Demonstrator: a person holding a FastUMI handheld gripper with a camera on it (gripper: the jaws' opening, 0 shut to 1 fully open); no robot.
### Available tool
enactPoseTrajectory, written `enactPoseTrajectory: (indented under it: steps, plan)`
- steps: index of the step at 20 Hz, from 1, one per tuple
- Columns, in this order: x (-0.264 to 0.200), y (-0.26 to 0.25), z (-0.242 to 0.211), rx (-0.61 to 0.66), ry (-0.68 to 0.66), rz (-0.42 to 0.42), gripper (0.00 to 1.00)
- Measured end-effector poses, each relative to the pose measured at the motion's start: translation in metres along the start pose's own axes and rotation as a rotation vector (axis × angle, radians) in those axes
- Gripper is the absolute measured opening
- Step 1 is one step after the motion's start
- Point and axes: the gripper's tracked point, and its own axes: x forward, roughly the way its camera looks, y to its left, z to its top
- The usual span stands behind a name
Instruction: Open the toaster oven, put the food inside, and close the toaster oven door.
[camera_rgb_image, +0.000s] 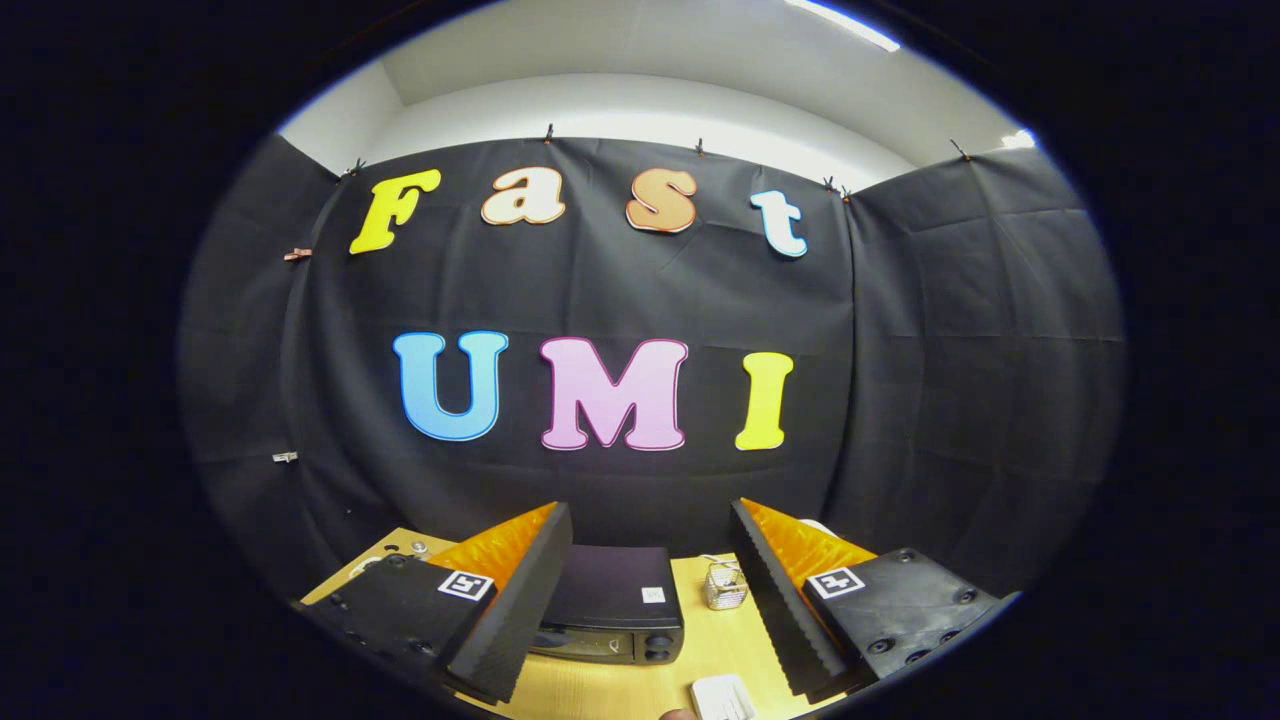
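Between the fingers and beyond their tips, at about 12 o'clock from the gripper (650, 520), the toaster oven (612, 605) is seen on the wooden table (715, 640), door shut. Fingers are spread wide apart, nothing held. A small wire basket (725, 587) is seen at 1 o'clock of the oven, a white flat object (722, 697) at 5 o'clock. Black cloth wall (950, 380) behind, white ceiling (640, 60) above.

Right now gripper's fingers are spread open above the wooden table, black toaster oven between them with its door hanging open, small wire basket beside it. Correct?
Not quite: the gripper view shows the black toaster oven with its door closed, not open. The rest holds: the gripper has its fingers spread open above the wooden table, with the small wire basket beside the oven.
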Motion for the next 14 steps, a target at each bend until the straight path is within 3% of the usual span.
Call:
enactPoseTrajectory:
  steps: [14]
  plan:
    - [-0.012, 0.000, 0.003, -0.032, -0.012, -0.002, 0.98]
